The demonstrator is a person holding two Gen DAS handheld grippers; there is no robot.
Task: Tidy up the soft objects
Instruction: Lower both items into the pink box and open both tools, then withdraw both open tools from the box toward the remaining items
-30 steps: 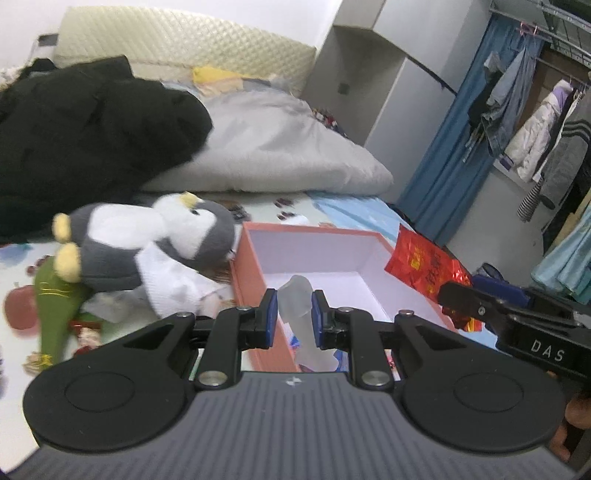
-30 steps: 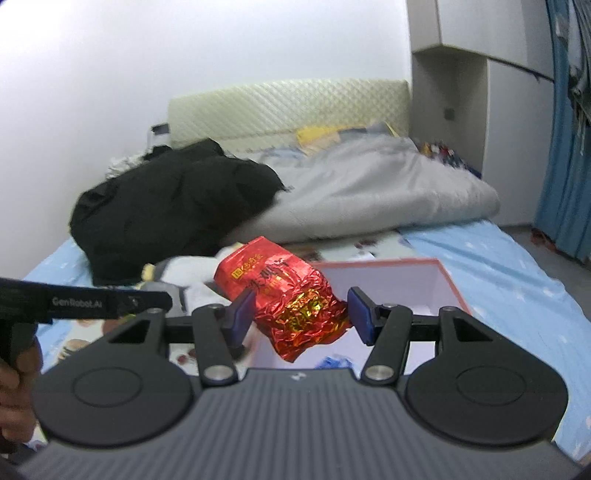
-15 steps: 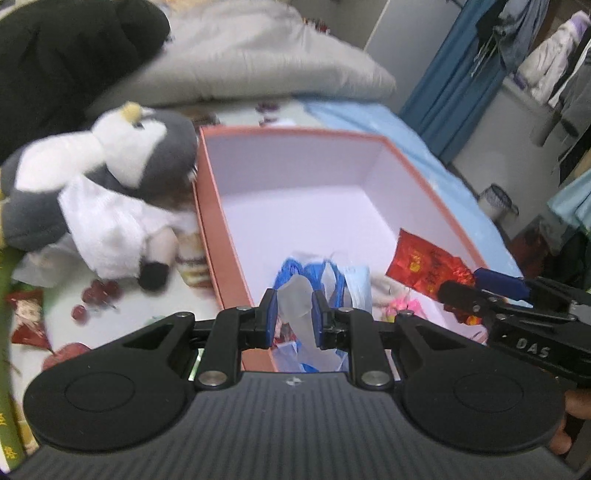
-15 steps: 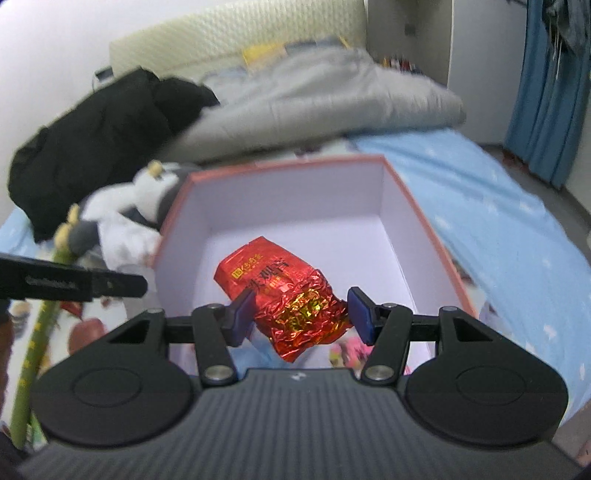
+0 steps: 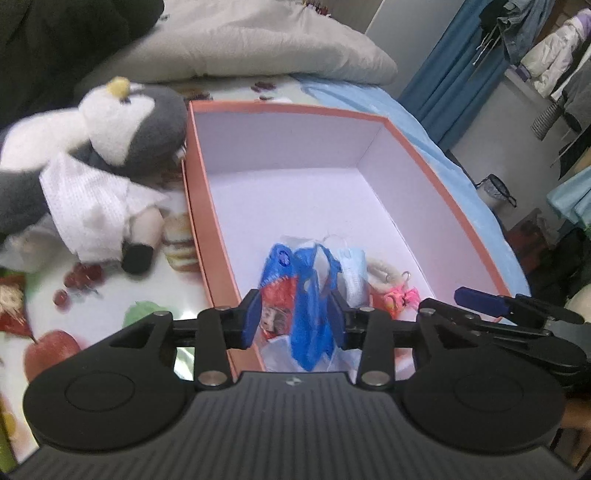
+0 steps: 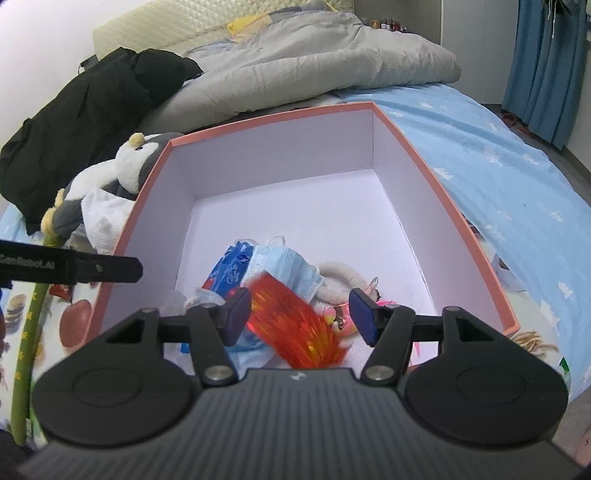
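The penguin toy (image 5: 92, 155) is lying on the bed, left of the box (image 5: 207, 206), and could get forgotten. The left tongs (image 5: 293, 317) are apart over the blue bag (image 5: 306, 295). The right tongs (image 6: 297, 314) are apart, the red packet (image 6: 291, 325) dropping between them.

Bedroom in a lived-in home, work happening on the bed.

A grey duvet (image 6: 314, 62) is lying bunched against a quilted cream headboard (image 6: 155, 22), with a black jacket (image 6: 77, 122) heaped beside it. A fruit-print sheet (image 5: 44, 332) and a pale blue sheet (image 6: 498, 177) are covering the mattress. Blue curtains (image 6: 546, 66) are hanging at the far side, and coats (image 5: 546, 48) are hanging on an open rack. A plush penguin (image 5: 110, 140) is lying by an orange box (image 5: 207, 206).
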